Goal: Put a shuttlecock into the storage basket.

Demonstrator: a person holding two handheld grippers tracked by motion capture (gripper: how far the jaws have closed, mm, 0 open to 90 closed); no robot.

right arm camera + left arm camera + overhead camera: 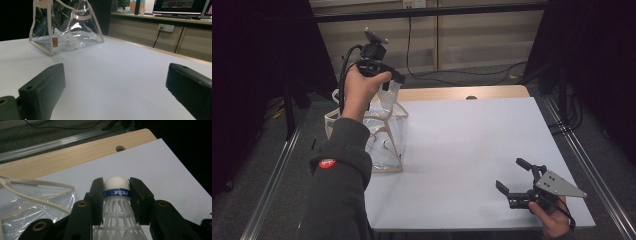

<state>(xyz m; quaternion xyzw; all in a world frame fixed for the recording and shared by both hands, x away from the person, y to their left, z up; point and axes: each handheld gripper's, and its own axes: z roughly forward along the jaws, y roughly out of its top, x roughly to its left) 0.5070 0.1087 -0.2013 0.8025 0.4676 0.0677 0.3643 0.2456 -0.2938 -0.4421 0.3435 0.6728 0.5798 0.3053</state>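
My left gripper point(116, 185) is shut on a white shuttlecock point(117, 205) with a blue band around its cork, the pads pressing on the cork's two sides. In the high view the left gripper point(393, 80) is raised above a clear plastic bag point(384, 135) with cream trim at the table's left edge. The bag's open top and cream strap point(30, 197) lie just below and to the left in the left gripper view. Another shuttlecock point(67, 41) rests inside the bag. My right gripper point(511, 175) stands open low over the white table point(462, 150) near its front right corner, nothing between its jaws.
A strip of bare wood point(462, 93) with a round hole runs along the table's far edge. Metal rails point(592, 170) flank the table on both sides. Cables point(452, 72) lie on the floor behind. A counter with monitors point(180, 6) stands beyond the table.
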